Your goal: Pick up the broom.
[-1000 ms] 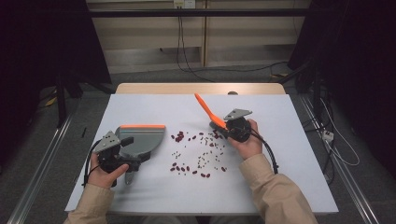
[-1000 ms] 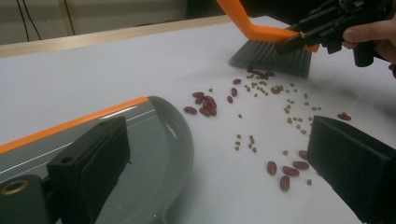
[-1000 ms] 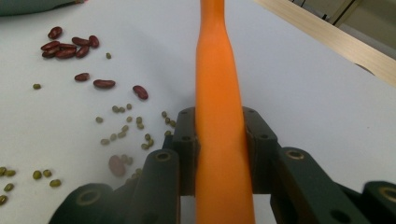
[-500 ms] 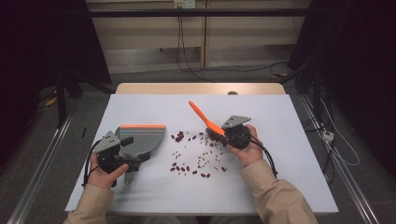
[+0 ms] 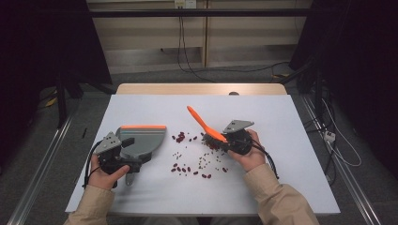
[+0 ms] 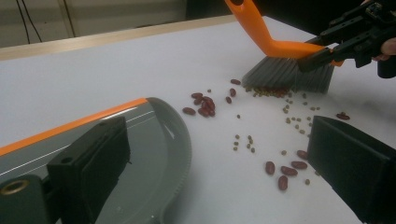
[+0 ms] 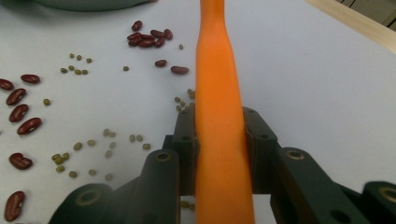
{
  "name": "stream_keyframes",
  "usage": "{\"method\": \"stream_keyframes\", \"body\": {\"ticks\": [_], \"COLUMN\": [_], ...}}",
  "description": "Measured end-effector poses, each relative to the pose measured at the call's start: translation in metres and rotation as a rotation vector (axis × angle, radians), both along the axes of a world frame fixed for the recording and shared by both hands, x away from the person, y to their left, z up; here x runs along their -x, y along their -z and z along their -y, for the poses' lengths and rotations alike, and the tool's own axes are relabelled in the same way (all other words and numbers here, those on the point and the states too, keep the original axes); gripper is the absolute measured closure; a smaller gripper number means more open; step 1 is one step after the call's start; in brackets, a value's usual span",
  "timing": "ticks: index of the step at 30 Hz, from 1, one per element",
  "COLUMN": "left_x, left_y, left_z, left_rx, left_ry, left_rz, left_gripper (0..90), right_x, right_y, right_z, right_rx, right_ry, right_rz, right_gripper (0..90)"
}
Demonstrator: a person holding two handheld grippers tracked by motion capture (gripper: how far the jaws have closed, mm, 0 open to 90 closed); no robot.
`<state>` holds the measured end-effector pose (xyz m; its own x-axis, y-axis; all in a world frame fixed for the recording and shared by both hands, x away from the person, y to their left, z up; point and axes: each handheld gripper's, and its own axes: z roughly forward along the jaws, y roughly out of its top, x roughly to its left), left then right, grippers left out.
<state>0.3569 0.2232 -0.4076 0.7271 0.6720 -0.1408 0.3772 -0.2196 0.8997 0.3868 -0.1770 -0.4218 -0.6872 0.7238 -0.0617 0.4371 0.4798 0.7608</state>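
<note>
The right gripper (image 5: pixel 224 139) has its 2 black jaws clamped on the orange handle of a small brush (image 7: pixel 219 140), the pads pressing flat against both sides of it in the right gripper view. The brush's grey bristles (image 6: pixel 287 77) rest on the white table (image 5: pixel 281 122), with the handle slanting up and away from the person. Taking the brush head as the mark, a small heap of green beans (image 6: pixel 271 92) lies right against the bristle tips, and more of them trail off toward the person's side. A cluster of red kidney beans (image 6: pixel 201 105) sits a little way off the bristles on the side toward the dustpan, and a few more red ones (image 6: pixel 282 170) lie nearer the person. The grey dustpan (image 5: pixel 143 140) with its orange front edge lies flat on the table, well apart from the brush, its mouth turned toward the beans. The left gripper (image 5: pixel 123 157) is at the dustpan's handle end; from the left gripper view its 2 jaws stand wide apart, 1 over the pan and 1 out over the beans, and I cannot tell from here whether they actually grip anything. The person's left hand (image 5: pixel 105 171) wraps that gripper, and the right hand (image 5: pixel 248 154) wraps the other.
</note>
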Motion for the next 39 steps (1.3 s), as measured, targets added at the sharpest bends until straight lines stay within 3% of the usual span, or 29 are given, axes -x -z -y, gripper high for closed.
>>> {"method": "stream_keyframes", "body": {"ticks": [7, 11, 20, 26, 35, 39], "left_x": [0.001, 0.001, 0.000, 0.000, 0.000, -0.001], "left_y": [0.000, 0.000, 0.001, 0.002, 0.003, 0.004], "left_z": [0.001, 0.001, 0.001, 0.001, -0.001, -0.002], "left_rx": [-0.001, -0.003, -0.004, -0.002, -0.003, -0.001], "left_ry": [0.000, 0.002, 0.004, 0.001, -0.008, -0.012], "left_rz": [0.001, -0.001, -0.006, -0.013, -0.019, -0.022], "left_gripper": [5.8, 5.8, 5.8, 5.8, 5.8, 5.8], "right_x": [0.004, 0.004, -0.019, -0.044, -0.082, -0.089], "right_y": [-0.001, -0.002, -0.014, -0.009, 0.000, 0.005], "right_z": [0.001, 0.005, 0.017, 0.007, -0.008, -0.016], "right_rx": [-0.009, -0.038, -0.118, -0.072, -0.045, -0.006], "right_ry": [-0.013, -0.009, 0.012, -0.005, -0.064, -0.092], "right_rz": [-0.003, 0.005, 0.055, 0.063, 0.095, 0.072], "right_gripper": [70.9, 70.9, 70.9, 70.9, 70.9, 71.0]}}
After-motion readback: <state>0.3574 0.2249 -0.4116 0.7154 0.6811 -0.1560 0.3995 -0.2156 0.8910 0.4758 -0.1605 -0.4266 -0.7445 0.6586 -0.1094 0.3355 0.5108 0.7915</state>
